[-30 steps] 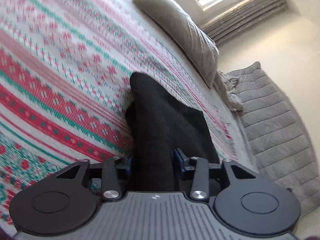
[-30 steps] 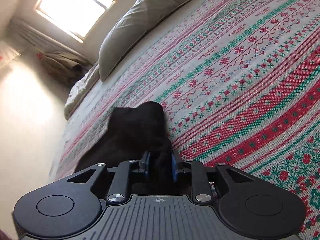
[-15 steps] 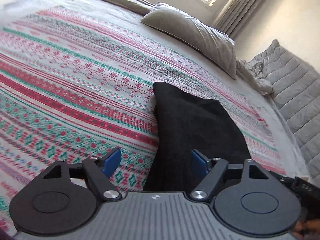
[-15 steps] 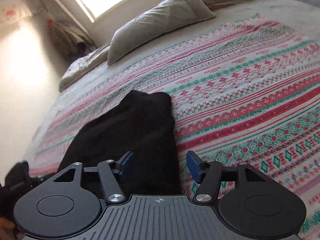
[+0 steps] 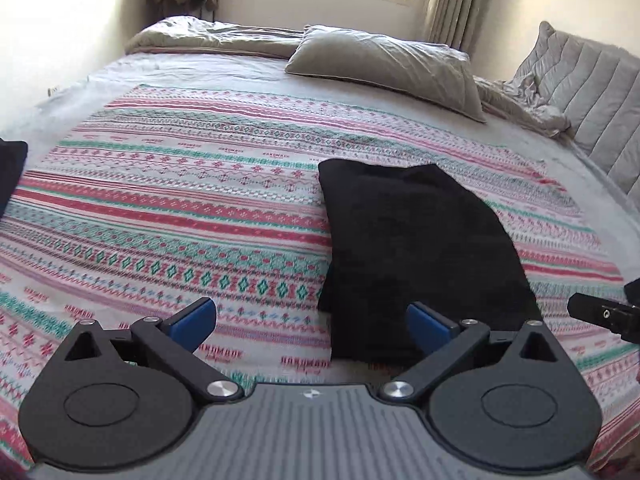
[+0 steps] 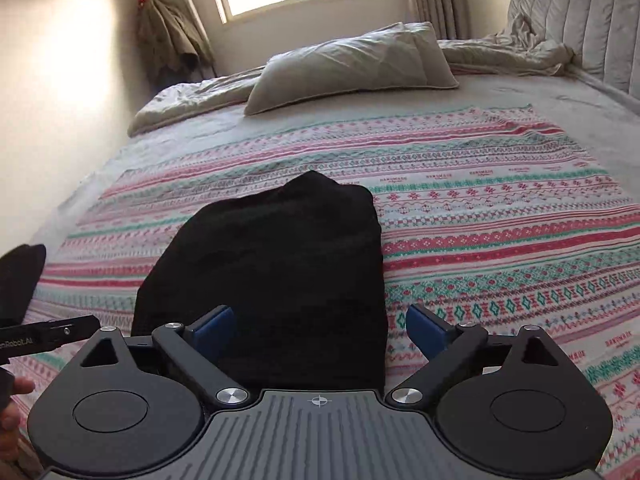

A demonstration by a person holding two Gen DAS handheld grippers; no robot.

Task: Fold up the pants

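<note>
The black pants (image 5: pixel 416 240) lie folded into a compact rectangle on the patterned blanket (image 5: pixel 160 216); they also show in the right wrist view (image 6: pixel 276 276). My left gripper (image 5: pixel 312 320) is open and empty, raised above the bed, with the near left corner of the pants between and beyond its fingers. My right gripper (image 6: pixel 320 328) is open and empty, raised over the near edge of the pants. The other gripper's tip shows at the edge of each view.
A grey pillow (image 5: pixel 384 64) and rumpled sheets lie at the far side of the bed under a window. A padded grey headboard (image 5: pixel 592 92) stands to the right. Another dark garment (image 5: pixel 10 164) lies at the bed's left edge, also in the right wrist view (image 6: pixel 20 276).
Both grippers were shut on the pants a second ago, then opened, let go and drew back and up. The pants now lie flat on the blanket.
</note>
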